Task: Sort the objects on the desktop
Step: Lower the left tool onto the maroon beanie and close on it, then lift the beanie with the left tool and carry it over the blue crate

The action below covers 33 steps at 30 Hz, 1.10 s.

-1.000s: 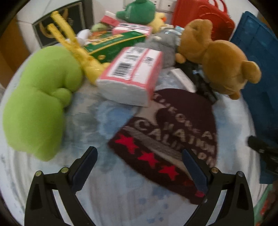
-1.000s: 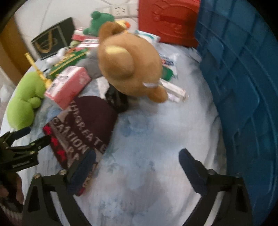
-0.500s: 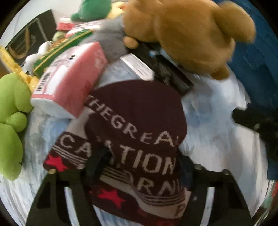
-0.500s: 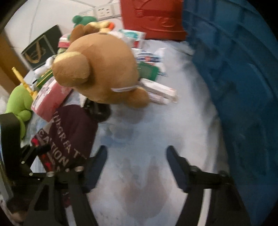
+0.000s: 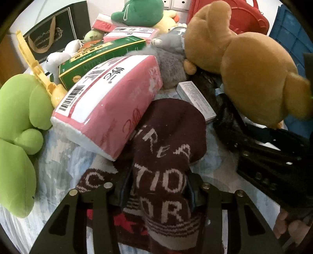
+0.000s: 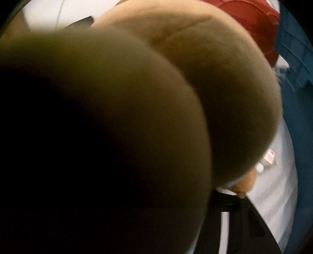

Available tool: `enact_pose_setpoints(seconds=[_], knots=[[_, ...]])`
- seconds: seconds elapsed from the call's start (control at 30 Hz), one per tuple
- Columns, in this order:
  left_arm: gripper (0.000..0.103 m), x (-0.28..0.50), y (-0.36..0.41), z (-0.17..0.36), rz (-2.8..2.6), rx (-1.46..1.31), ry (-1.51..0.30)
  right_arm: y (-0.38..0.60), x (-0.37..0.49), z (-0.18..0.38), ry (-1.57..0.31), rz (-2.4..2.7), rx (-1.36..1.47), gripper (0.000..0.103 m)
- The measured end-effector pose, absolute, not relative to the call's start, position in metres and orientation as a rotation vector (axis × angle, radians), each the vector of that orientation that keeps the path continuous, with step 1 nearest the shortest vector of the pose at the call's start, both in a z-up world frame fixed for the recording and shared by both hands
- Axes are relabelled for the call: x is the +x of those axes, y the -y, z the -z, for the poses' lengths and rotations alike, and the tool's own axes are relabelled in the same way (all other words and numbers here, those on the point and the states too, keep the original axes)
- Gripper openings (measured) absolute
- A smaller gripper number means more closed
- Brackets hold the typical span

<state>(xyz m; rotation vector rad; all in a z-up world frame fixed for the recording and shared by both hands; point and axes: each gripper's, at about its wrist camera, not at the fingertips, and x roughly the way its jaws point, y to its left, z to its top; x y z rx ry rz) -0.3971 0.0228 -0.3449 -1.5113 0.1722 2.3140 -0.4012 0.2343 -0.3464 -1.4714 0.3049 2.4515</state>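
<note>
A maroon knit beanie (image 5: 172, 136) with white lettering and red stars lies on the pale cloth. My left gripper (image 5: 156, 187) has its jaws closing, and both pads press on the bunched-up knit. A brown teddy bear (image 5: 254, 68) sits behind and to the right of the beanie. In the right wrist view the bear (image 6: 195, 97) fills nearly the whole picture. My right gripper (image 6: 162, 187) is closing hard against the bear. Only its right finger (image 6: 230, 203) shows, under the bear's foot, and the pads are hidden. Its black frame (image 5: 270, 166) reaches in below the bear.
A pink tissue pack (image 5: 109, 101) leans on the beanie's far left edge. A green plush (image 5: 17, 127), a green box (image 5: 101, 56), a grey plush (image 5: 172, 64) and a small white box (image 5: 195, 99) crowd behind. A blue crate (image 6: 293, 78) and a red bag (image 5: 244, 15) stand at the right.
My left gripper slid forward over the beanie and closed, bunching it up. My right gripper moved in and down to the bear while closing, and the bear now blocks its view.
</note>
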Motion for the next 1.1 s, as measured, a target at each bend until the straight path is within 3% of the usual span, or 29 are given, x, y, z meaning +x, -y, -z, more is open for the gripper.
enact_pose_setpoints(seconds=[0.3, 0.57, 0.8, 0.87, 1.03, 1.1], knots=[[0.032, -0.368, -0.013, 0.334, -2.309, -1.513, -0.189, -0.225, -0.349, 0.344, -0.381, -2.401, -1.571, 0.028], [0.031, -0.325, -0.007, 0.329, -2.234, -1.575, -0.220, -0.213, -0.282, 0.343, -0.484, -2.310, -1.703, 0.030], [0.031, -0.332, -0.012, 0.340, -2.270, -1.564, -0.236, -0.204, -0.286, 0.336, -0.490, -2.362, -1.650, 0.060], [0.031, -0.313, -0.002, 0.336, -2.266, -1.570, -0.226, -0.206, -0.295, 0.337, -0.465, -2.358, -1.618, 0.060], [0.031, -0.310, -0.003, 0.334, -2.288, -1.552, -0.223, -0.207, -0.318, 0.350, -0.414, -2.353, -1.593, 0.048], [0.030, -0.303, -0.006, 0.332, -2.298, -1.547, -0.237, -0.197, -0.325, 0.350, -0.272, -2.345, -1.573, 0.029]])
